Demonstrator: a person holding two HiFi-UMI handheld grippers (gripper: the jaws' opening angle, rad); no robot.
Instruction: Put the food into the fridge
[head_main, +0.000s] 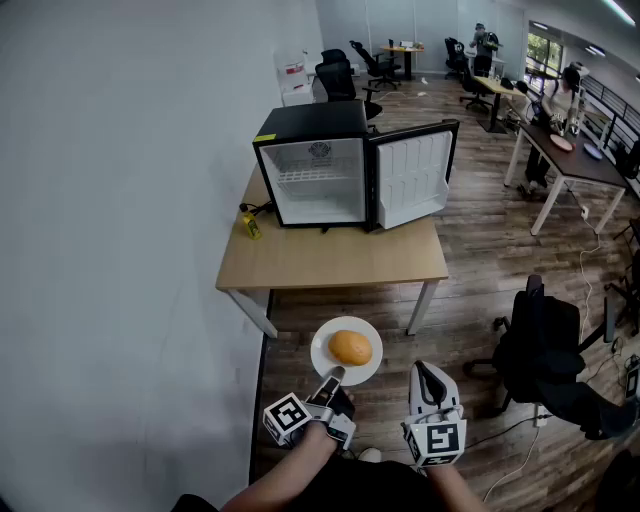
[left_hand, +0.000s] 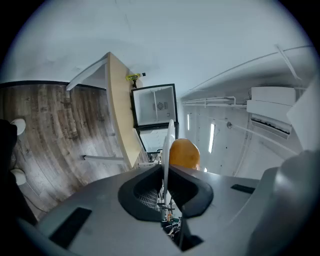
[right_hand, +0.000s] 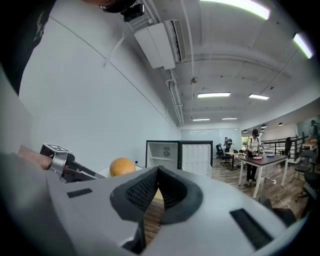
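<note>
We find the left tool (head_main: 333, 379) clamped on the rim of a white plate (head_main: 322, 360), at the plate's six o'clock. The food (head_main: 350, 347), a round orange-brown piece, sits on that plate, held above the floor at six o'clock of the bench (head_main: 330, 260). The right tool (head_main: 427, 372) is closed on nothing, at the plate's three o'clock. At twelve o'clock the fridge (head_main: 318, 180) stands on the bench, its door (head_main: 412, 180) swung open toward three o'clock.
</note>
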